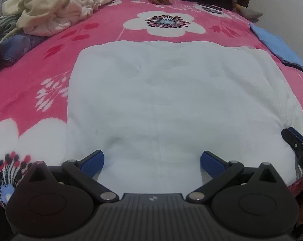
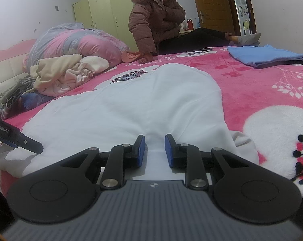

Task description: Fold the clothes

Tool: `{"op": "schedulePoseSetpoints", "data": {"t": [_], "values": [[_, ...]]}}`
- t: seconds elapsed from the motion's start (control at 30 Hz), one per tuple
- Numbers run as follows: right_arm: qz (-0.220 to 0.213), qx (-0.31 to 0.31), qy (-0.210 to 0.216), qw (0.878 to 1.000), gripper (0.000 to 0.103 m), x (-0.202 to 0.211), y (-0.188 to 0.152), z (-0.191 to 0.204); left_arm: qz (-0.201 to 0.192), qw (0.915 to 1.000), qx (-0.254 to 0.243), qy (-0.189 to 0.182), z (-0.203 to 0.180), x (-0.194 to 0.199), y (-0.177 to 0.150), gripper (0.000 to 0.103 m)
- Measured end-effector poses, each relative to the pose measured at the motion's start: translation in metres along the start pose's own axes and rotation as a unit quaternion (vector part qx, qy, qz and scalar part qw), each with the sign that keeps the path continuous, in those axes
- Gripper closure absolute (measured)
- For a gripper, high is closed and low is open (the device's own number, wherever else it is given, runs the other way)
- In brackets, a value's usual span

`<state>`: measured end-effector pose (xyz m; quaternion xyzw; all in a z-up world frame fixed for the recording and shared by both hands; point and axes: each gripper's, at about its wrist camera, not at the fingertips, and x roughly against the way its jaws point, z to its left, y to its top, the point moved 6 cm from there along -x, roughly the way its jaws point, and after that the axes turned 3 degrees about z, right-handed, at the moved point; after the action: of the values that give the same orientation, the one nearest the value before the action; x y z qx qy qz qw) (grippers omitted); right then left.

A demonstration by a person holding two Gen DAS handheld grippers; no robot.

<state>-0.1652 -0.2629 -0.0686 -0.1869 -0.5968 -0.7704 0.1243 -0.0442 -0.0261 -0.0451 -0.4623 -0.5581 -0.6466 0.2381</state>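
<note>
Pink floral blanket [image 1: 115, 30] covers the bed and fills most of both views; only the right wrist view rises above it to pale walls, a green wardrobe [image 2: 103, 10] and a wooden door [image 2: 211, 4]; a person in a puffy coat [image 2: 155, 20] sits at the far edge of the bed, seen whole there but only as a sleeve and hand at the top of the left wrist view. White garment [image 1: 171, 100] lies spread flat on the blanket nearest the cameras, its far edge straight; in the right wrist view a fold of it bunches between the pads. Pile of unfolded clothes [image 1: 51, 10] sits far left; a rolled pink quilt [image 2: 81, 42] behind it shows fully only in the right wrist view; folded blue cloth [image 2: 265, 55] lies far right. Left tongs [image 1: 152, 163] stand wide apart over the garment's near hem, gripping nothing; right tongs [image 2: 155, 150] are narrowed, pads apparently pinching the raised white fold.
</note>
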Motion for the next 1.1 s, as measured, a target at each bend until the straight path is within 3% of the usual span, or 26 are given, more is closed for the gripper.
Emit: {"op": "schedulePoseSetpoints", "data": {"t": [0.23,0.43,0.6,0.8,1.0,1.1], "values": [[0.0,0.001,-0.001,1.0,0.082,0.0,0.001,-0.001,0.002,1.0,0.003,-0.004,0.001,0.001,0.002,0.0],[0.003,0.006,-0.005,1.0,0.082,-0.001,0.001,0.0,-0.046,0.9989,0.005,-0.009,0.002,0.022,0.005,0.0],[0.005,0.013,-0.011,1.0,0.081,-0.002,0.002,0.002,-0.092,0.9957,0.0,0.01,0.009,0.037,0.015,0.0],[0.011,0.034,-0.025,0.999,0.081,-0.003,0.003,0.007,-0.128,0.9901,-0.01,0.057,0.014,0.029,0.028,0.0],[0.027,0.042,-0.033,0.998,0.08,-0.003,0.008,0.01,-0.1,0.9926,-0.028,0.063,0.012,0.001,0.029,0.0],[0.042,0.043,-0.042,0.997,0.077,-0.003,0.015,0.012,-0.087,0.9949,-0.012,0.049,0.018,-0.006,0.023,0.0]]}}
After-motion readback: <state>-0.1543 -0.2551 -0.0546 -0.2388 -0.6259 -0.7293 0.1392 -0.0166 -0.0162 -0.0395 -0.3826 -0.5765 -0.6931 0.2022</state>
